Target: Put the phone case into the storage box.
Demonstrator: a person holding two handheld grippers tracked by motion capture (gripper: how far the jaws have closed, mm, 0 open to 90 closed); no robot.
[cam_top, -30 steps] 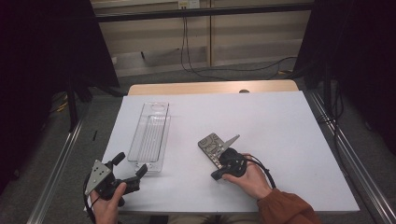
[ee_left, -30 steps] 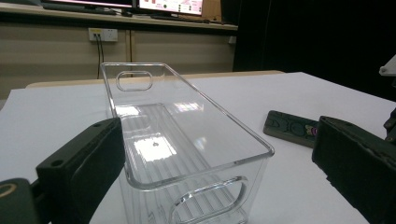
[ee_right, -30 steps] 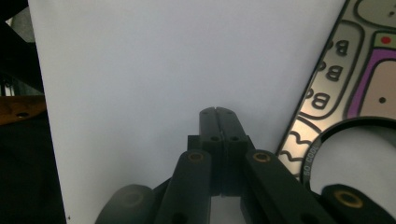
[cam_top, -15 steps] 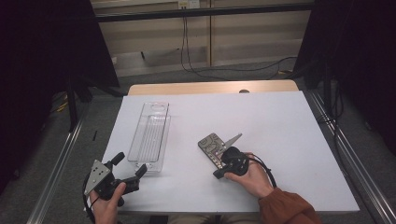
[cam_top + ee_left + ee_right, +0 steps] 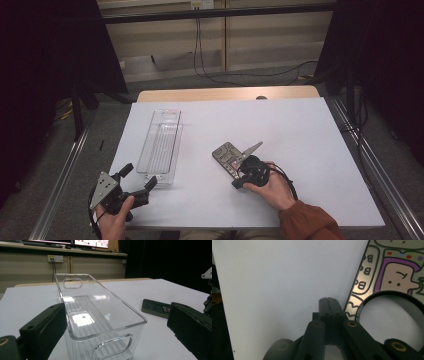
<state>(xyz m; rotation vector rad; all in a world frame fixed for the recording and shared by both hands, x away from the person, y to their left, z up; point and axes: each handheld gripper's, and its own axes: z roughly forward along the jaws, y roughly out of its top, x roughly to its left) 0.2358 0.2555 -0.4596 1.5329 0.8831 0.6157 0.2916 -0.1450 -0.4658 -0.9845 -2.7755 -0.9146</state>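
Note:
A clear plastic bin (image 5: 162, 145) lies lengthwise on the white table (image 5: 300, 130), left of centre. My left gripper (image 5: 137, 176) is at its near end, open. In the left gripper view the bin's near end (image 5: 100, 322) stands between the two wide-apart black jaws of the left gripper (image 5: 117, 340), and neither presses on it. A flat case with a cartoon print (image 5: 227, 156) lies mid-table. My right gripper (image 5: 242, 171) hovers over its near part. In the right gripper view the right gripper (image 5: 328, 300) is shut with nothing between the jaws, beside the case (image 5: 387, 272). A black ring (image 5: 372, 298) overlaps the case.
The case also shows low at the right in the left gripper view (image 5: 156, 307). A wooden strip (image 5: 225, 93) borders the table's far edge. Metal rails (image 5: 370, 155) run along both sides. Cables (image 5: 240, 75) trail on the floor beyond.

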